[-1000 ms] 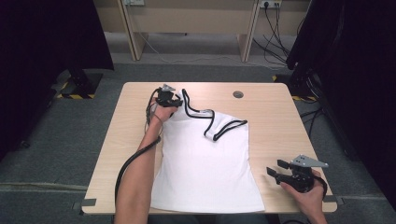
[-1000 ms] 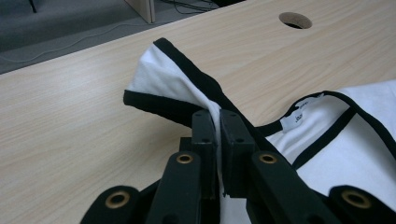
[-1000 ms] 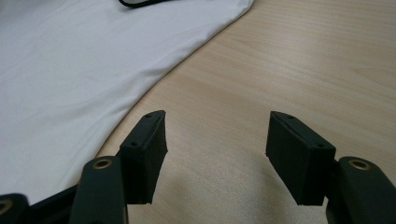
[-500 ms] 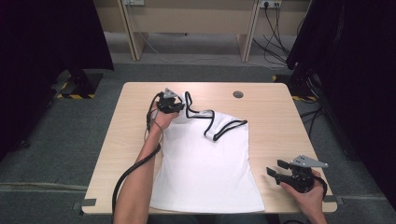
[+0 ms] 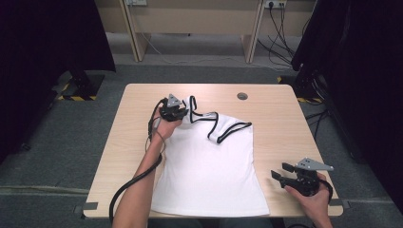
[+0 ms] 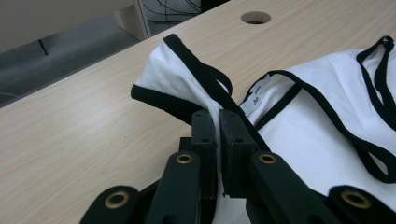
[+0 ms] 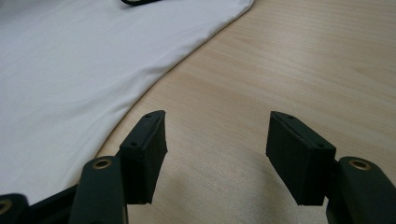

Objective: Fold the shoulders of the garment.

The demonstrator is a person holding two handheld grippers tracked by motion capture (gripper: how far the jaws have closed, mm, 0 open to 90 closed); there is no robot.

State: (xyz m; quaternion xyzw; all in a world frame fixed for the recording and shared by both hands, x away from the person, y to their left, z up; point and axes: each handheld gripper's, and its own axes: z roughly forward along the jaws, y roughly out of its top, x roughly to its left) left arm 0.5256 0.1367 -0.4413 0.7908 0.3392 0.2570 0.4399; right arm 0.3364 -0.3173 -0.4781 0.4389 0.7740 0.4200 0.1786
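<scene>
A white tank top (image 5: 209, 166) with black trim lies flat on the wooden table (image 5: 285, 123), hem toward the near edge. My left gripper (image 5: 183, 113) is shut on the top's left shoulder strap (image 6: 187, 84) near the far left of the garment, lifting and folding it a little. In the left gripper view the jaws (image 6: 217, 123) pinch the white cloth and its black binding. My right gripper (image 5: 279, 171) rests near the table's front right corner, open, with bare wood between its fingers (image 7: 144, 149). The top's side edge (image 7: 140, 79) lies just left of it.
A round cable hole (image 5: 242, 96) sits in the table's far middle. Desk legs and cables stand on the grey floor beyond. Dark curtains hang at both sides. Bare wood spreads on the table's left and right.
My left gripper has carried the strap to the right and slightly toward the near side, bunching the shoulder. The right gripper has stayed where it was.
</scene>
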